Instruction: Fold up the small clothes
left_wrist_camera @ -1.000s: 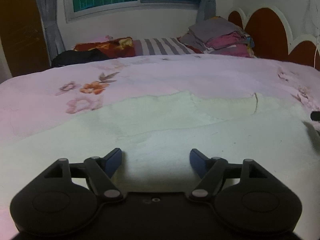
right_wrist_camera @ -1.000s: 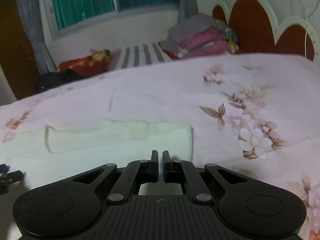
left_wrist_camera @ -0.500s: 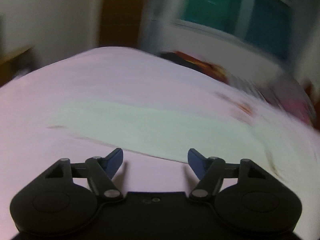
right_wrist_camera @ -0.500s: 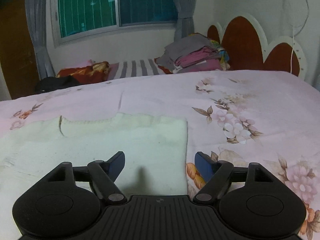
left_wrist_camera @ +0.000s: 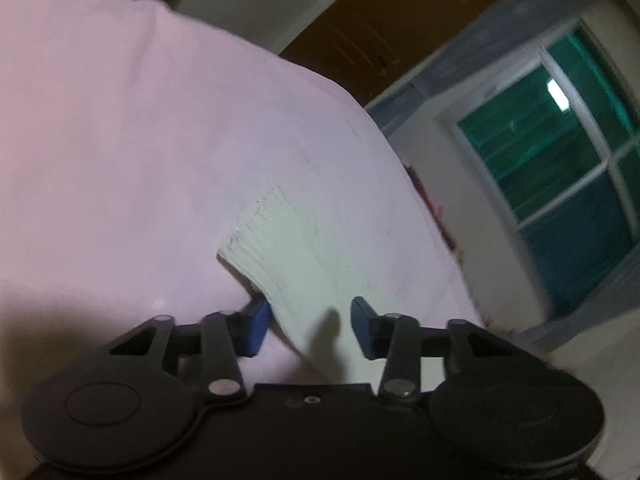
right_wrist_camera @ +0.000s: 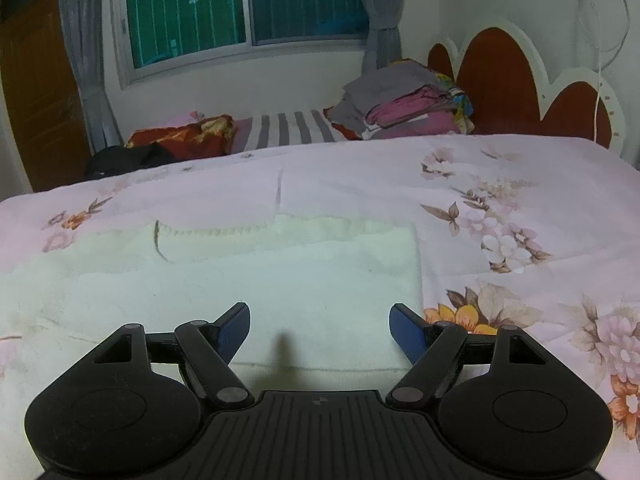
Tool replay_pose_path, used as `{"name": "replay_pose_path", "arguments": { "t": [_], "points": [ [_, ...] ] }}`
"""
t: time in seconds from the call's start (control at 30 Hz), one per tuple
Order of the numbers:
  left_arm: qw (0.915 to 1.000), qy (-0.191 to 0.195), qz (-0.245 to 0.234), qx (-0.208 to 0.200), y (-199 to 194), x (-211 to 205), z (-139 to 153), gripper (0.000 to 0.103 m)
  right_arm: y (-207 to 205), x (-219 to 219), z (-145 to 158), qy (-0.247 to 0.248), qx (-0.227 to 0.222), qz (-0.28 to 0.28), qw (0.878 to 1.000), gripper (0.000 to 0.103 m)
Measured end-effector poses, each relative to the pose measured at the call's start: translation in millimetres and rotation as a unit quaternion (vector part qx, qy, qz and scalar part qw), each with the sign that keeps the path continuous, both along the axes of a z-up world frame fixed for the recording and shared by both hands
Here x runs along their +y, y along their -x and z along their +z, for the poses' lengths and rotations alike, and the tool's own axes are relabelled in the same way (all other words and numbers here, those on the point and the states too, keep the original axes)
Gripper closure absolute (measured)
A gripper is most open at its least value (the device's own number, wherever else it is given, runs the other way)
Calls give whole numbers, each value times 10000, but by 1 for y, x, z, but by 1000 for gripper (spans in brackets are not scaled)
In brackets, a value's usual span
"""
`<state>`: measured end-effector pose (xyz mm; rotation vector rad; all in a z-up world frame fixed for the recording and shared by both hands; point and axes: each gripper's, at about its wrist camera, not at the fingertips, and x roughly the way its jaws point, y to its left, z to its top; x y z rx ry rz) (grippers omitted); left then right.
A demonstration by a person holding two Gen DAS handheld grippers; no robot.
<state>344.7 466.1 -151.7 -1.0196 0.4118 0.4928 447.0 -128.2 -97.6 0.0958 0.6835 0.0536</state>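
A cream knit garment (right_wrist_camera: 248, 276) lies flat and partly folded on the pink floral bed sheet (right_wrist_camera: 500, 184). My right gripper (right_wrist_camera: 320, 326) is open and empty, just above the garment's near right part. In the tilted, blurred left wrist view, my left gripper (left_wrist_camera: 306, 326) is open, its jaws on either side of the garment's ribbed end (left_wrist_camera: 280, 248). Whether it touches the cloth I cannot tell.
A stack of folded clothes (right_wrist_camera: 404, 104) and a striped pillow (right_wrist_camera: 288, 128) lie at the bed's far side, by the red and white headboard (right_wrist_camera: 512, 80). A dark garment (right_wrist_camera: 124, 160) lies far left. A window (right_wrist_camera: 240, 8) and a wooden door (right_wrist_camera: 36, 92) are behind.
My right gripper opened, letting go of the garment's edge, and lifted back. My left gripper swung left and rolled to the garment's left end, staying open.
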Motion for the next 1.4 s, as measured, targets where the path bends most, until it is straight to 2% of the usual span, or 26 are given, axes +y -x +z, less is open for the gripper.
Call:
{"name": "replay_pose_path", "arguments": {
  "t": [0.03,0.07,0.1,0.13,0.23,0.37,0.43,0.57,0.63,0.8,0.87,0.97,1.03,1.1,1.17,1.23,1.27,1.3,1.33,1.4],
  "points": [
    [9999,137,60,-69,0,3,-4,87,-1,0,1,14,5,-24,10000,26],
    [9995,288,70,-54,-1,6,-10,96,-2,-1,2,37,12,-42,10000,26],
    [9992,401,82,-9,-3,11,-14,100,-3,-2,3,71,22,-75,9999,26],
    [9989,443,108,-91,-4,13,-14,100,-3,-2,4,77,30,-106,9999,26],
    [9999,94,-71,-103,-21,-1,0,101,-3,-8,9,35,-13,-187,9998,26],
    [9953,-312,-881,-263,-64,-49,26,101,1,-17,12,-10,-45,-291,9996,26],
    [9887,-507,-1374,-319,-91,-83,39,101,2,-22,11,-48,-36,-353,9994,26],
    [9700,-840,-2260,-297,-142,-164,57,101,1,-32,8,-120,-22,-379,9992,26],
    [9594,-949,-2645,-247,-160,-206,60,101,-2,-40,6,-178,-23,-377,9991,26],
    [9208,-1358,-3656,-94,-200,-316,63,101,-11,-66,3,-392,-41,-504,9980,26],
    [8987,-1595,-4085,-26,-212,-361,63,100,-10,-78,3,-492,-52,-530,9974,26],
    [8623,-1993,-4654,117,-199,-424,45,100,-9,-95,1,-636,-10,-568,9964,26],
    [8444,-2164,-4898,171,-198,-452,37,100,-6,-110,1,-859,34,-632,9943,26],
    [8315,-2196,-5098,216,-200,-479,26,100,-3,-123,4,-931,17,-712,9931,26],
    [8218,-2263,-5221,294,-200,-499,18,94,0,-135,8,-1040,-2,-764,9916,26],
    [8156,-2187,-5343,374,-203,-512,13,61,4,-145,14,-1099,-52,-815,9906,26],
    [8131,-2142,-5405,292,-199,-514,11,51,6,-148,16,-1113,-68,-836,9902,26],
    [8100,-2116,-5465,198,-198,-514,15,33,7,-150,18,-1141,-71,-849,9898,26],
    [8085,-2138,-5480,165,-192,-511,19,25,9,-151,20,-1176,-68,-853,9894,26],
    [8123,-2328,-5347,54,-174,-500,29,27,10,-150,22,-1301,-30,-811,9882,26]
  ]
}}
